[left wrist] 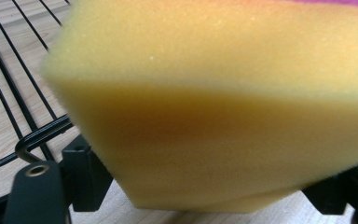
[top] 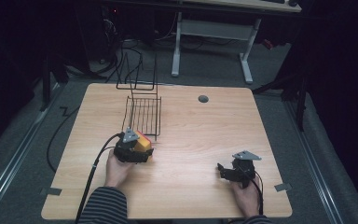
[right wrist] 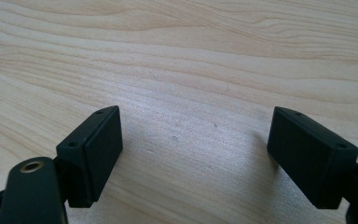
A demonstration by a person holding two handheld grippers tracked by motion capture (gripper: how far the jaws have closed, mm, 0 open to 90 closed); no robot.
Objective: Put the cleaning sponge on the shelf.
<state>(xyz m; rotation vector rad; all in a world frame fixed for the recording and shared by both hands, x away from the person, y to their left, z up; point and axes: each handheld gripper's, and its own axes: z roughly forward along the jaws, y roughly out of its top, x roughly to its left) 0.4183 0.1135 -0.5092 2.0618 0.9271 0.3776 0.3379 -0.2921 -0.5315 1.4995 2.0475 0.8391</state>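
1. The left hand-held gripper [top: 142, 151] sits at about 8 o'clock on the desk [top: 200, 135], and its jaws are drawn in on a yellow sponge [top: 144, 143] — they pinch its sides.
2. In the left gripper view the sponge [left wrist: 223, 116] looms right in front of the lens, soft yellow foam with a thin pink strip along its top edge, one black jaw at each lower corner.
3. The sponge is just at the near end of a black wire rack [top: 143, 114], which lies flat on the desk toward 11 o'clock; whether the two touch I cannot tell.
4. In the left gripper view the bars of the wire rack [left wrist: 23, 98] run off at the left, just beside the sponge.
5. The right hand-held gripper [top: 223, 171] rests at about 4 o'clock, well apart from the sponge.
6. Its jaws stand wide apart with nothing between them — just bare wood of the desk [right wrist: 191, 70] in the right gripper view.
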